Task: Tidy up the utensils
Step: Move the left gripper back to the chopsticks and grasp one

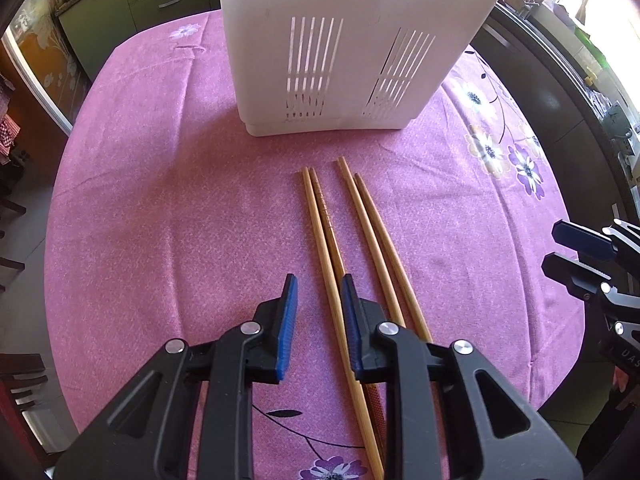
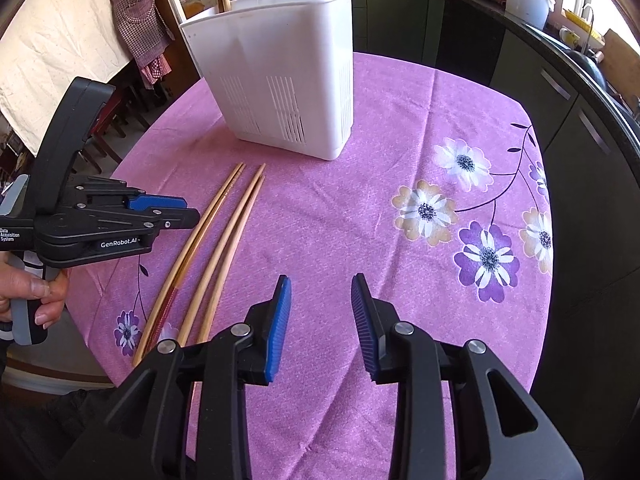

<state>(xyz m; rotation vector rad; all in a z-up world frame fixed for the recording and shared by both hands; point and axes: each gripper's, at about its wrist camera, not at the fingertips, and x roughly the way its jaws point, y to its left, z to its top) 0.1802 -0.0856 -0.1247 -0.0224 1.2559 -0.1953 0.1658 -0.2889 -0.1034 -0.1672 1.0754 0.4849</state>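
1. The left gripper (image 1: 319,294) hangs open over the leftmost pair of four chopsticks (image 1: 325,256), pads apart from them
2. The right gripper (image 2: 321,296) is open and empty
3. The slim, tan chopsticks lie on the pink tablecloth (image 1: 160,200) before a white slotted holder (image 1: 340,60)
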